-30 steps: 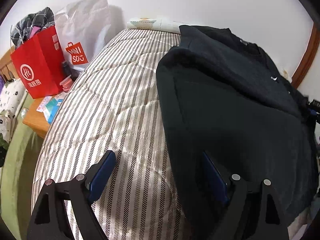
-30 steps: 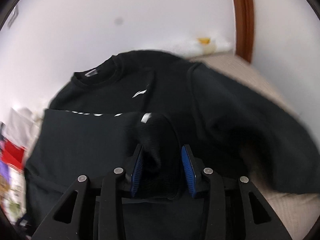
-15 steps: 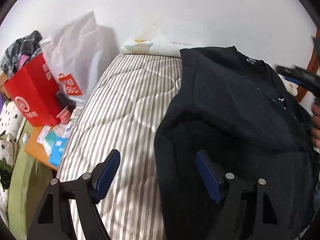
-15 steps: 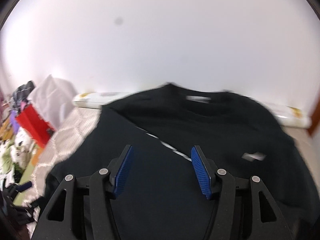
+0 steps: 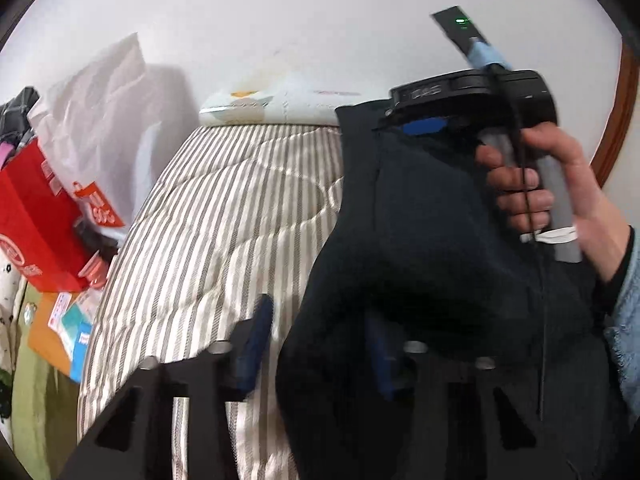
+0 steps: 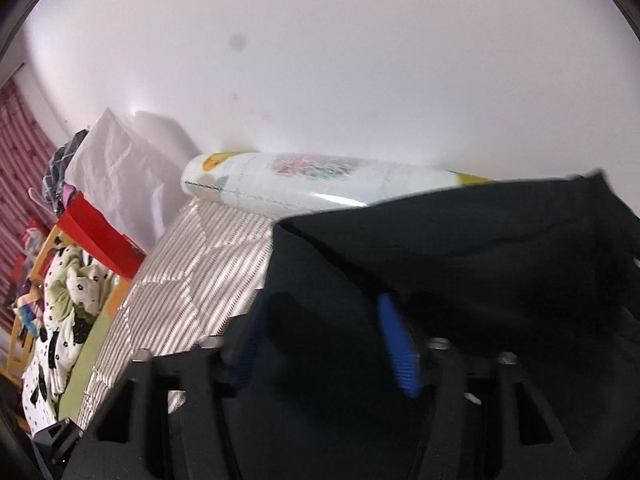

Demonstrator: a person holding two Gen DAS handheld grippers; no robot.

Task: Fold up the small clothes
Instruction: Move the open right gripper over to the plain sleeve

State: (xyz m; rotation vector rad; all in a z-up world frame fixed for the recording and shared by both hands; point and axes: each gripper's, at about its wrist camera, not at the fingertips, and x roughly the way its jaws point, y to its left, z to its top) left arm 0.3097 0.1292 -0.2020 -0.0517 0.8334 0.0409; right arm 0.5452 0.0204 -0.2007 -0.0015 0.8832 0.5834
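Far to the left of your left gripper, a red paper bag stands with white lettering too blurred to read; dark plaid clothing pokes out of its top. Just right of it leans a white plastic bag with an orange tag whose print you cannot make out here. Below them, small printed cartons lie on an orange surface beside the bed.

Your left gripper is spread wide: its left finger hangs over the striped quilt, its right finger over the black sweatshirt, gripping nothing. The sweatshirt lies on the bed, ahead and to the right of this gripper.

Ahead and right, your right hand holds the right gripper above the sweatshirt. Its fingers stand apart over black fabric, nothing pinched between them. Beyond, a long printed plastic pack lies along the wall.
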